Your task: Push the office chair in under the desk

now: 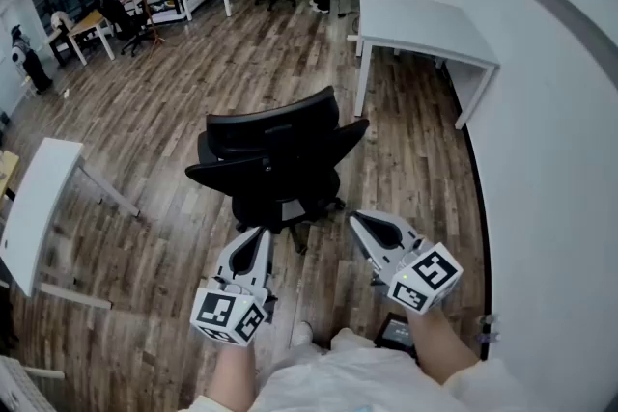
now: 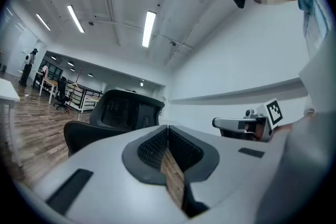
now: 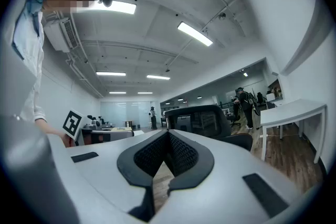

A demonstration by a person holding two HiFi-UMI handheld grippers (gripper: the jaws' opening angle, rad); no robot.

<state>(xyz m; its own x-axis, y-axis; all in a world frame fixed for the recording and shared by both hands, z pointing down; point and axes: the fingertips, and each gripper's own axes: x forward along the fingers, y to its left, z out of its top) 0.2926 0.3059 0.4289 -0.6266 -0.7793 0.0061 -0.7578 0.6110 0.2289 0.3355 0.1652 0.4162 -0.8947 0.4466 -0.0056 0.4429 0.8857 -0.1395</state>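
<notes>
Both tongs are clenched on nothing: the left tongs (image 1: 262, 233) are pointing straight at the office chair (image 1: 275, 159), while the right tongs (image 1: 356, 220) are sitting off its right side. The chair is standing on the wood floor (image 1: 174, 101) just ahead, not touched, with the white desk (image 1: 425, 22) lying well beyond, ahead and rightward.

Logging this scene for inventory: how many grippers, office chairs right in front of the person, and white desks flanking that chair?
Grippers: 2 (left gripper, right gripper)
Office chair: 1
White desks: 2 (left desk, right desk)
Total: 5
</notes>
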